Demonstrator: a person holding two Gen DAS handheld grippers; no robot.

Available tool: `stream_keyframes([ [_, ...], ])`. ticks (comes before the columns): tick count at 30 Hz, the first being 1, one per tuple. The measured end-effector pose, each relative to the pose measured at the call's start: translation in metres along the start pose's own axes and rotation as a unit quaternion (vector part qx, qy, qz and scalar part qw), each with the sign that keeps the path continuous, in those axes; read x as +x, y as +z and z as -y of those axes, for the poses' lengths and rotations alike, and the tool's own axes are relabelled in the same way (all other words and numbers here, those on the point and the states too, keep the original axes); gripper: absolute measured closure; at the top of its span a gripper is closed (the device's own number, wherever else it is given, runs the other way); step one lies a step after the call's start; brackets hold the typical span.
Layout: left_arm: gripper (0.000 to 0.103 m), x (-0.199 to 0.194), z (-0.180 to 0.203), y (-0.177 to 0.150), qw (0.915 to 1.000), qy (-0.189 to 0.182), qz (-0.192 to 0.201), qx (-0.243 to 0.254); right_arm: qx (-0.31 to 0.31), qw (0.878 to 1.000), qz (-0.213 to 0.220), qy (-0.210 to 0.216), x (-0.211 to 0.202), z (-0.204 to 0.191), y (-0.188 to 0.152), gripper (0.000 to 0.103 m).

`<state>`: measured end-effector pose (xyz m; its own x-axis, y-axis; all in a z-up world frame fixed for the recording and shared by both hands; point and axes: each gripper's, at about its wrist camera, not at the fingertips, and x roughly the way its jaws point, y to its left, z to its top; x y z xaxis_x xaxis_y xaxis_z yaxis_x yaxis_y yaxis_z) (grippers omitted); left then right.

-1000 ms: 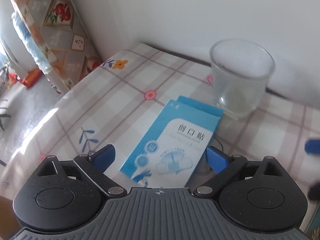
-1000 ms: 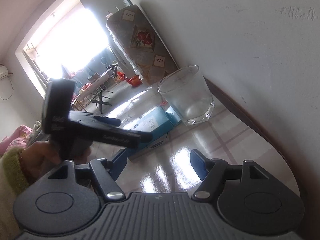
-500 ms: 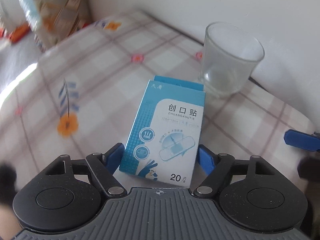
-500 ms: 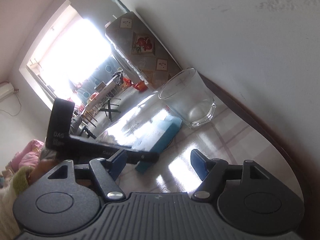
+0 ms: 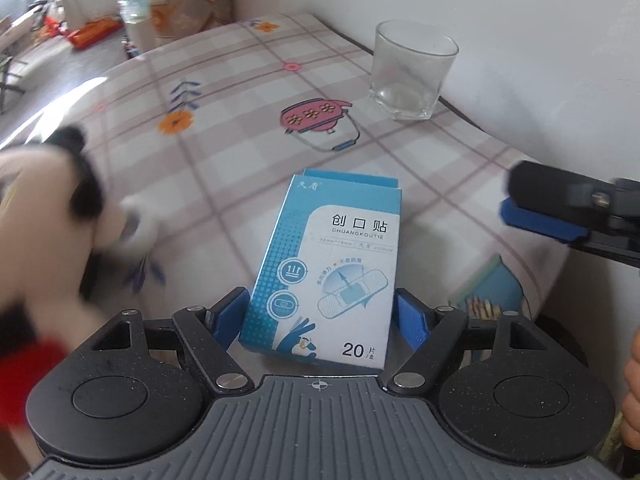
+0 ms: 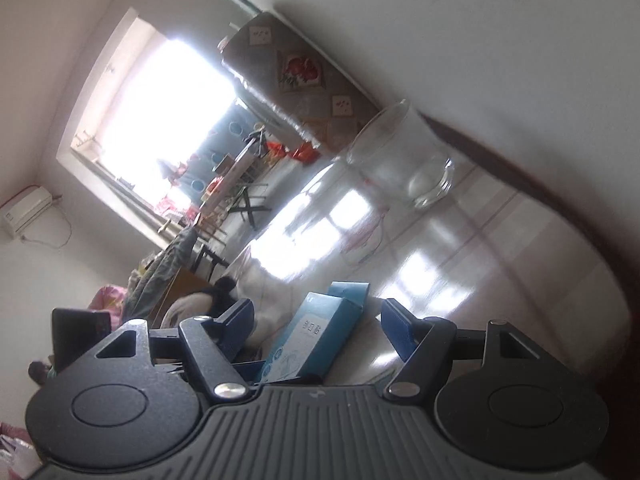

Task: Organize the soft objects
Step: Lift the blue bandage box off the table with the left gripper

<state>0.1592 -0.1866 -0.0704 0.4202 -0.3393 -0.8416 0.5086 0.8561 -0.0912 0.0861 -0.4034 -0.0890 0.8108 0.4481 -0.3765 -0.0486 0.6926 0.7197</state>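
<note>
A blue and white plaster box [image 5: 344,240] sits between the pads of my left gripper [image 5: 320,316], which is shut on its two long sides near the bottom end. The box tilts up over the checked tablecloth [image 5: 240,80]. A blurred plush toy [image 5: 60,208] in black, cream and red lies at the left, close beside the left finger. A blue pad [image 5: 540,222] of my right gripper reaches in from the right. In the right wrist view my right gripper [image 6: 316,320] stands open and empty, with the box [image 6: 316,336] and the plush toy [image 6: 200,304] just beyond it.
An empty glass tumbler [image 5: 412,72] stands at the back by the white wall, also seen in the right wrist view as the tumbler [image 6: 400,160]. A flower-patterned board [image 5: 192,4] leans at the far corner. The table's rounded edge [image 5: 560,240] runs along the right. A hand [image 5: 632,380] shows at the right border.
My left gripper has closed on the box and carried it away from the glass, uncovering a pink teapot print. The plush toy has come into view at the left. The right gripper only rolled slightly.
</note>
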Motion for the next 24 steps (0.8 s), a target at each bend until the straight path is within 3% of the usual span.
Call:
stream_keyframes([
  [8,0.023,-0.032,0.001,-0.05,0.9985,-0.005,0.049,-0.021,-0.009,0.998,-0.062,-0.002,0.017,-0.017,-0.032,0.041],
  [16,0.019,-0.026,-0.006,-0.052,0.9981,-0.038,0.046,-0.018,0.007,0.996,-0.094,-0.006,0.024,-0.024,-0.037,0.05],
  [20,0.031,-0.023,-0.008,-0.055,0.9977,-0.039,0.052,-0.02,0.021,0.993,-0.117,-0.004,0.036,-0.023,-0.045,0.058],
  [21,0.031,-0.023,-0.008,-0.057,0.9975,-0.036,0.058,-0.018,0.02,0.993,-0.119,-0.006,0.038,-0.024,-0.047,0.063],
  [24,0.032,-0.024,-0.009,-0.063,0.9961,-0.036,0.079,-0.015,0.001,0.993,-0.114,-0.019,0.039,-0.031,-0.051,0.063],
])
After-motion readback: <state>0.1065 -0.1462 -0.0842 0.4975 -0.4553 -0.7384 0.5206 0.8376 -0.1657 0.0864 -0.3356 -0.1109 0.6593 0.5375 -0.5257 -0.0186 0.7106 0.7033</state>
